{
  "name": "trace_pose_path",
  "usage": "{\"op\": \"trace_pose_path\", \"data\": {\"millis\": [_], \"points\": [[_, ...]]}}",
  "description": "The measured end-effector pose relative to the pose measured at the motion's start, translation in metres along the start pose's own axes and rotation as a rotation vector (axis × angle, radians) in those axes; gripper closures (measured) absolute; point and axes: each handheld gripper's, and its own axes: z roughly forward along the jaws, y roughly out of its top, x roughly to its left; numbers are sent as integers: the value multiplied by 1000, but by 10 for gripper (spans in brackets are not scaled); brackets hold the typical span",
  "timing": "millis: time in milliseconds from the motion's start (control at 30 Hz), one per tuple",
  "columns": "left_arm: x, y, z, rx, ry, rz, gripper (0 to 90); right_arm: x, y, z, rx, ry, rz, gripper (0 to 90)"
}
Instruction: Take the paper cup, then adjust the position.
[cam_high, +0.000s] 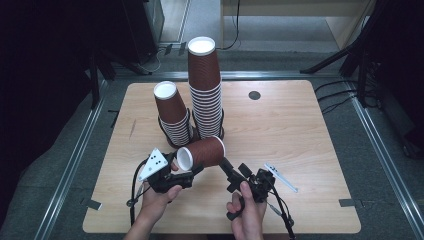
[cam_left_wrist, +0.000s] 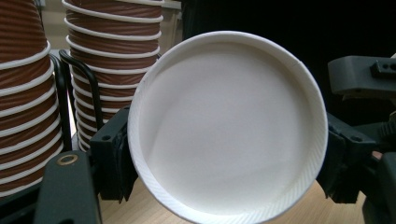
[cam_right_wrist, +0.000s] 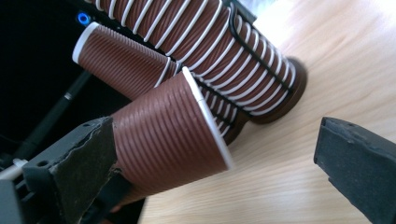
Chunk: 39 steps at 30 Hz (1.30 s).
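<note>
A single brown ribbed paper cup with a white rim (cam_high: 201, 153) lay on its side in the lower middle of the high view, held above the pale wooden table (cam_high: 300, 135) with its white underside facing the lower left. The left gripper (cam_high: 186, 169) was clamped on that narrow end; in the left gripper view the cup's white round base (cam_left_wrist: 227, 126) sat squeezed between the two black jaws. The right gripper (cam_high: 226, 166), just right of the cup's mouth, stood wide apart, its jaws bare in the right gripper view with the cup at the left jaw. Behind, toward the upper centre, two upside-down stacks of brown cups stood in black wire holders: a shorter leaning stack (cam_high: 172, 114) and a taller stack (cam_high: 206, 87).
</note>
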Motion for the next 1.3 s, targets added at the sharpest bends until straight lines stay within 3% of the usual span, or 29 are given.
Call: {"op": "trace_pose_path", "data": {"millis": [167,233,267,467,833,1067,1300], "points": [[0,0,0,-4,7,4,215,0,-4,4,10,23,141,0],[-1,-1,0,-5,9,5,215,-1,-5,5,7,21,164,0],[-1,-1,0,-5,14,11,215,0,-6,6,10,15,219,0],[-3,-1,1,-6,22,17,215,3,-9,9,12,27,309,0],[-4,-2,1,-11,35,28,215,4,-15,16,24,33,398,0],[-7,-4,3,-5,28,34,215,9,-18,21,46,74,494,0],[-11,-4,5,-3,19,42,215,9,-17,23,53,63,535,0]]}}
